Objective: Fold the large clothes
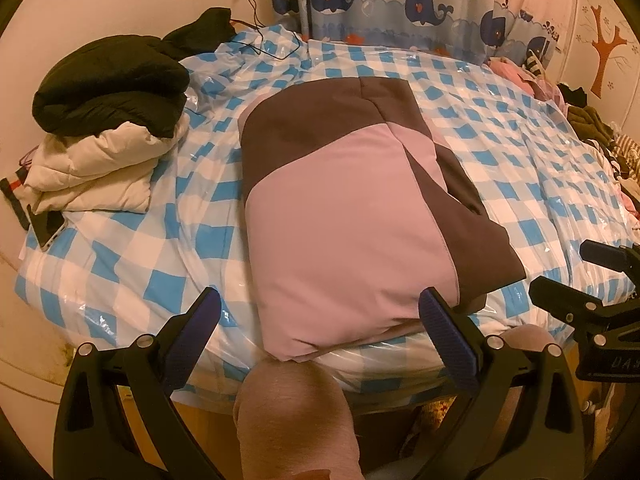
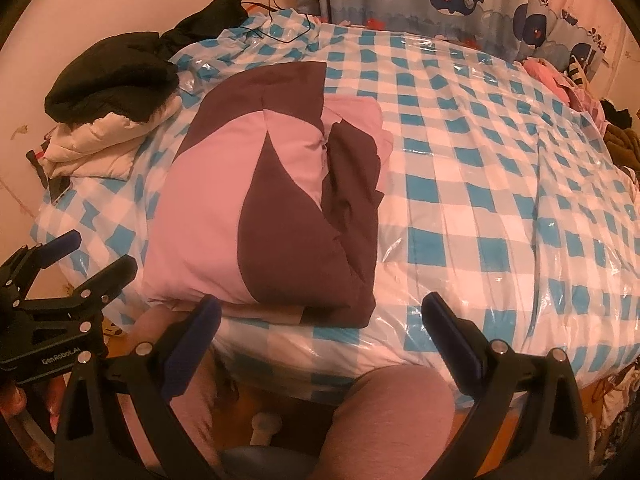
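A folded pink and dark brown jacket (image 1: 344, 216) (image 2: 256, 208) lies on the blue-and-white checked bed cover (image 1: 520, 152) (image 2: 480, 184), its near edge at the front of the bed. My left gripper (image 1: 320, 320) hovers open just short of that near edge, holding nothing. My right gripper (image 2: 320, 322) is open too, off the jacket's front right corner, with empty space between its fingers. Each gripper shows in the other's view: the right gripper (image 1: 596, 284) at the right edge, the left gripper (image 2: 76, 260) at the left.
A stack of folded clothes, a black garment (image 1: 112, 84) on a cream padded coat (image 1: 100, 168), sits at the bed's left. A phone (image 1: 46, 226) lies beside it. Loose clothes (image 1: 592, 120) pile at the right. A whale-print curtain (image 1: 400, 0) hangs behind. Pink-clad knees (image 1: 296, 416) are below.
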